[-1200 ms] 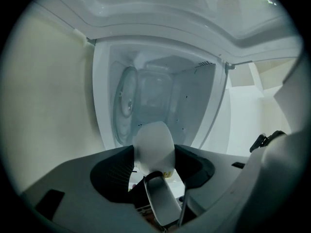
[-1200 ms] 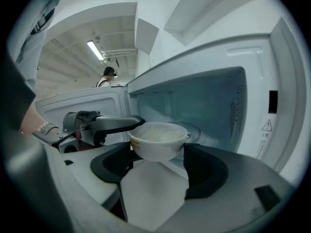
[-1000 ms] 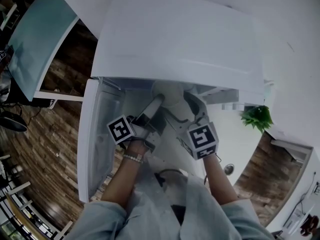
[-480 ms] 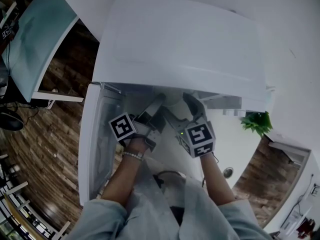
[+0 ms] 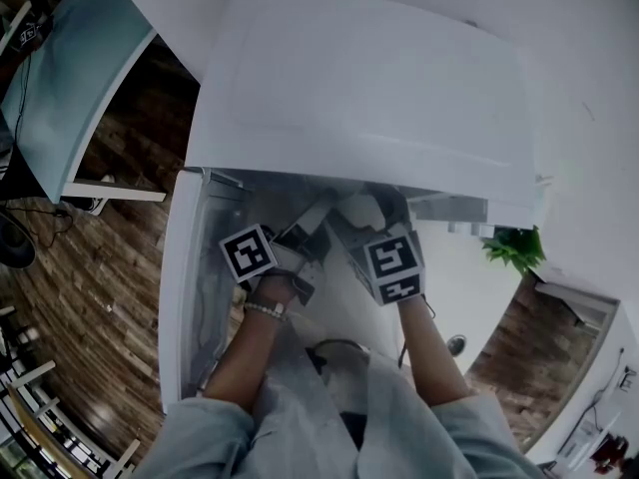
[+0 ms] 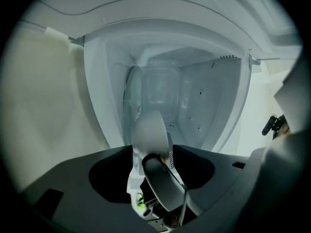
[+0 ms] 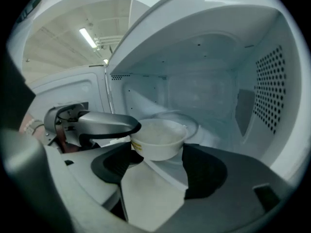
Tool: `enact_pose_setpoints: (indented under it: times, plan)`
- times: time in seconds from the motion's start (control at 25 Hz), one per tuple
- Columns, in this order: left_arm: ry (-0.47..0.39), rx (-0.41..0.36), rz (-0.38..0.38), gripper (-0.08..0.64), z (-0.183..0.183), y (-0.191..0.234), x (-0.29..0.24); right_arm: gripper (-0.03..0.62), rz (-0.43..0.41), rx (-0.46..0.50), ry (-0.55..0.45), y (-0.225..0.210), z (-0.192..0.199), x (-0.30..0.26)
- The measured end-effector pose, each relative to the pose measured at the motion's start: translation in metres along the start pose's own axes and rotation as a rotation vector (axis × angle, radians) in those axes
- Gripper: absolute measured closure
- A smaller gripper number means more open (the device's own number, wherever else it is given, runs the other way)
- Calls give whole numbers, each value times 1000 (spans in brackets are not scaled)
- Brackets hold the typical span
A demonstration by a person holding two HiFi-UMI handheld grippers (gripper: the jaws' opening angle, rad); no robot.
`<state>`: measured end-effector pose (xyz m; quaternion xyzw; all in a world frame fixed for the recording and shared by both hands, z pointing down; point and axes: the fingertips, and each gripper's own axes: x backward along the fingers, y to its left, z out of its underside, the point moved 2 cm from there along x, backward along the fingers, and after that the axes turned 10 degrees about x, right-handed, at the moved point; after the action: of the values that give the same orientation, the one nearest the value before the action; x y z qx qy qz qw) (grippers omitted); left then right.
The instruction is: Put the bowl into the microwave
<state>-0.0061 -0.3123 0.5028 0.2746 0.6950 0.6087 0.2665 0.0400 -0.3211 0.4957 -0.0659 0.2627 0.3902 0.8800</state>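
Inside the microwave (image 5: pixel 359 88) mouth: pinching bowl (image 7: pixel 158 139) rim with left gripper (image 6: pixel 151 154), clamping its sides with right gripper (image 7: pixel 159 152). Could tip if released unevenly.

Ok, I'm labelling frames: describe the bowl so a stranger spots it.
Find the open white microwave. At its mouth, before the glass turntable, is a round bowl, gripped at its rim by the left gripper. It is opaque white, unlike the clear turntable.

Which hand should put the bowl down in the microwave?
Left, probably. The left gripper pinches the bowl by its rim, and the bowl hangs at the open microwave's mouth, ready to go in.
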Motion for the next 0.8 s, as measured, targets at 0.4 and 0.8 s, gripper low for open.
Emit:
enact_pose_setpoints:
  times: [0.4, 0.8]
  plan:
    - [1, -18, -19, 308, 8, 0, 18, 256, 12, 7, 28, -17, -9, -29]
    - [30, -43, -26, 311, 19, -2, 27, 256, 36, -41, 27, -33, -9, -39]
